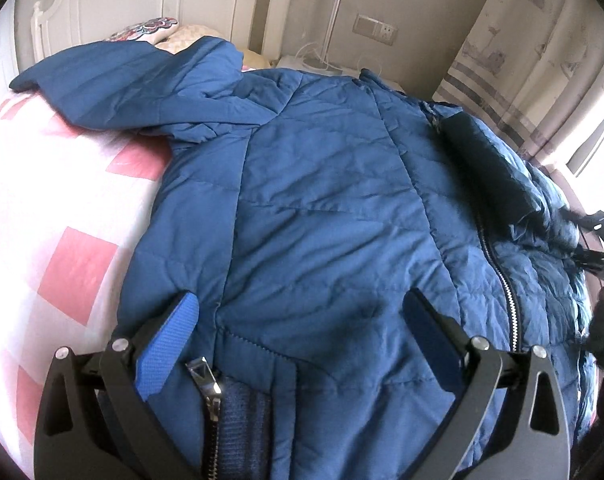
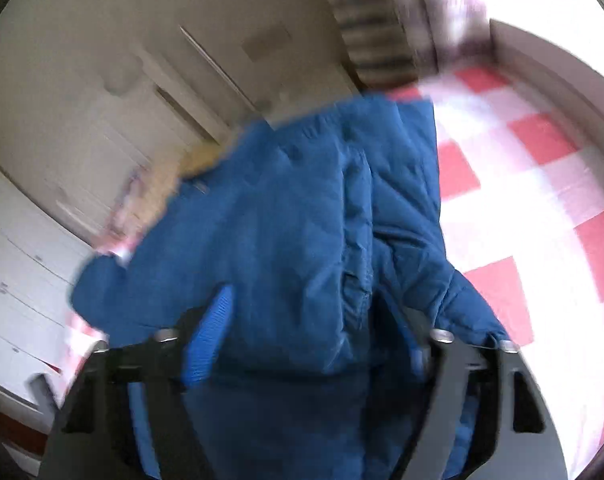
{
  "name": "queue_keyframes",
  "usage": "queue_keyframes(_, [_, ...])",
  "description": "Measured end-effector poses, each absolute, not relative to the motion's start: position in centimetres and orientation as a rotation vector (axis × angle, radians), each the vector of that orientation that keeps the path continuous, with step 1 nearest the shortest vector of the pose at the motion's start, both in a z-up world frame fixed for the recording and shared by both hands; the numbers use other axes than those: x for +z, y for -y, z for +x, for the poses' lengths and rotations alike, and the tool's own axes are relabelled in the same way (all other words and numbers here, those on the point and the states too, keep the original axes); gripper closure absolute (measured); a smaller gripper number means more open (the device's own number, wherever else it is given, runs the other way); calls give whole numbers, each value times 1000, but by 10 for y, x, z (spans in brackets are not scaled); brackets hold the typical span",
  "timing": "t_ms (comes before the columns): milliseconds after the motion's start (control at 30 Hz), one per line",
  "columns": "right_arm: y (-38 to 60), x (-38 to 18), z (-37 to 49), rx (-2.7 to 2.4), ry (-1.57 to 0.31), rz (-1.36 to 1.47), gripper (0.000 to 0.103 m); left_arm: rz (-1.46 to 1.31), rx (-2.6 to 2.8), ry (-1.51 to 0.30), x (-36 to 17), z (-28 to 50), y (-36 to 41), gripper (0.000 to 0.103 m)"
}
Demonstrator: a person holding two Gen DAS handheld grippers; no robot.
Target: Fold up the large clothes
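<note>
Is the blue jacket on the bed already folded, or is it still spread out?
Mostly spread. The blue jacket lies flat across the checked bedcover, hood laid out; only its front edge by the zipper is turned over.

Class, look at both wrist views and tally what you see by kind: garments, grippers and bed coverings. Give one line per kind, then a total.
Garments: 1, the blue quilted padded jacket
Grippers: 2, the left gripper and the right gripper
Bed coverings: 1, the pink-and-white checked bedspread
Total: 4

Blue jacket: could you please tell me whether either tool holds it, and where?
Left tool: open over the jacket hem, holding nothing. Right tool: fabric inside, but blur hides any grip.
</note>
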State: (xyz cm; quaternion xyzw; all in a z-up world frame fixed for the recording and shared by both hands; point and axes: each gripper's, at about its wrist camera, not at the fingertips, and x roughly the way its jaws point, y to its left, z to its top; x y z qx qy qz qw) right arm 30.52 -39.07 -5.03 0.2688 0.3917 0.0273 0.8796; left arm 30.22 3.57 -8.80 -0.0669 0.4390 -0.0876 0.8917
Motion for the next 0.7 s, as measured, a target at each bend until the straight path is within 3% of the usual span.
queue_keyframes(67, [378, -30, 294, 37, -728, 508, 81, -144, -184, -910, -88, 303, -36, 2])
queue_keyframes(100, [370, -11, 288, 49, -661, 476, 84, -145, -184, -909, -88, 303, -36, 2])
queue_keyframes(200, [335, 40, 292, 102, -550, 418, 84, -139, -182, -910, -89, 303, -36, 2])
queue_keyframes(367, [231, 95, 343, 470, -534, 359, 82, -153, -190, -905, -88, 301, -39, 2])
queue_keyframes(400, [201, 99, 349, 569, -565, 337, 77, -161, -194, -903, -88, 301, -41, 2])
queue_keyframes(433, [185, 101, 349, 606, -581, 316, 64, -167, -197, -902, -88, 301, -42, 2])
queue_keyframes(467, [172, 103, 347, 625, -589, 288, 37, -175, -201, -899, -88, 300, -43, 2])
queue_keyframes(500, [161, 105, 337, 632, -565, 251, 30, -184, -206, -897, -88, 300, -44, 2])
queue_keyframes(700, [217, 90, 286, 364, -483, 163, 29, -212, -220, -891, -87, 300, -48, 2])
